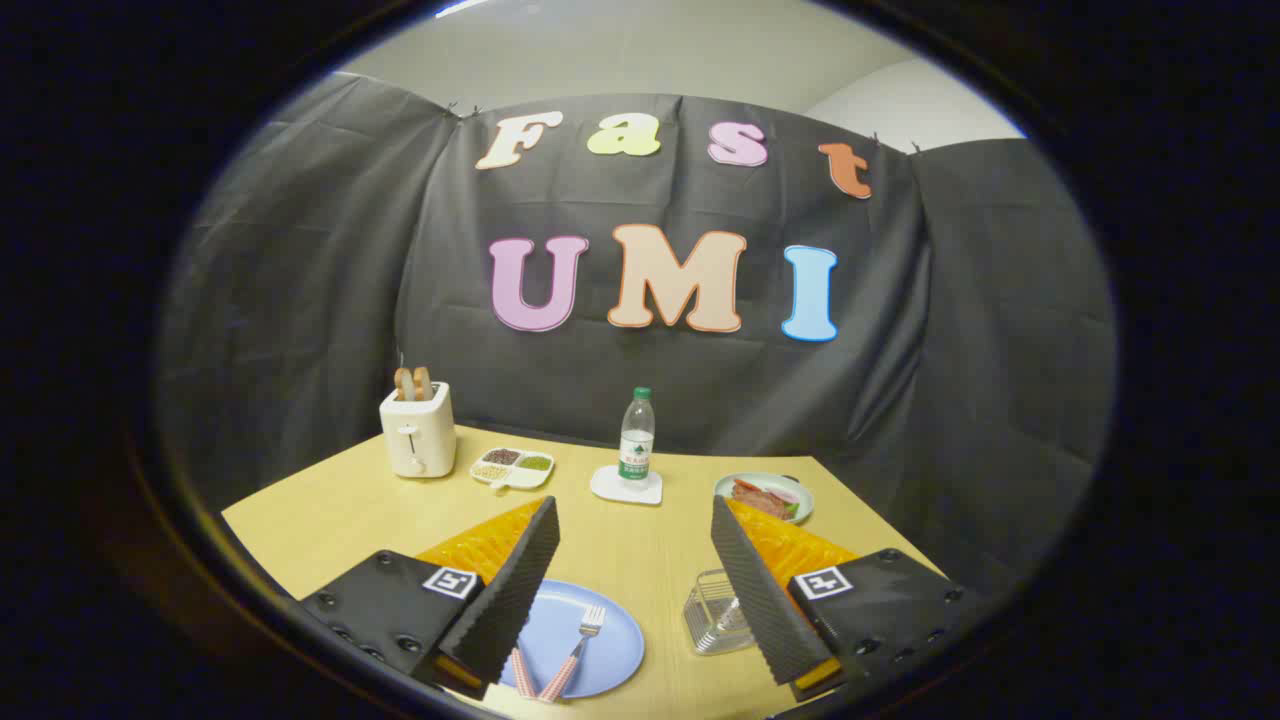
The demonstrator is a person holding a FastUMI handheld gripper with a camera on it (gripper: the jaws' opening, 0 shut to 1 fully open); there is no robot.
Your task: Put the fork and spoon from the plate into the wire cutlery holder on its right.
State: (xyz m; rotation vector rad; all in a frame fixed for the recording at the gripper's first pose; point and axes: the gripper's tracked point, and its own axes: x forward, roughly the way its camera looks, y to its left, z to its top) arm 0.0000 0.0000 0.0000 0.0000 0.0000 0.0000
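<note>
Nearest the camera are the gripper's [630, 590] two fingers, spread wide with nothing between them but bare tabletop [640, 545], held above the near edge of the scene.

Under and just right of the left finger lies a blue plate [615, 640]. On it rest the fork [580, 645], tines pointing away, and a second checked handle just beside it to the left, which I take to be the spoon [522, 672]; its bowl is hidden behind the finger. Both look light, stiff and thin, likely slippery at the metal end, and they lie flat on the plate, so they will be awkward to get under. The patterned handles seem the better place to pinch, across the width, one piece at a time since the two lie so near each other.

Right of the plate, half behind the right finger, stands the wire cutlery holder [712, 612]. It looks light enough to shift or tip if knocked, so each piece should go in from above.

Further back, left to right: a toaster [417, 428] with bread in it, a divided dish [513, 467] of grains, a water bottle [636, 435] on a white coaster [627, 486], and a plate of food [765, 497]. All are well apart from the plate and holder, and nothing stands between those two.
</note>
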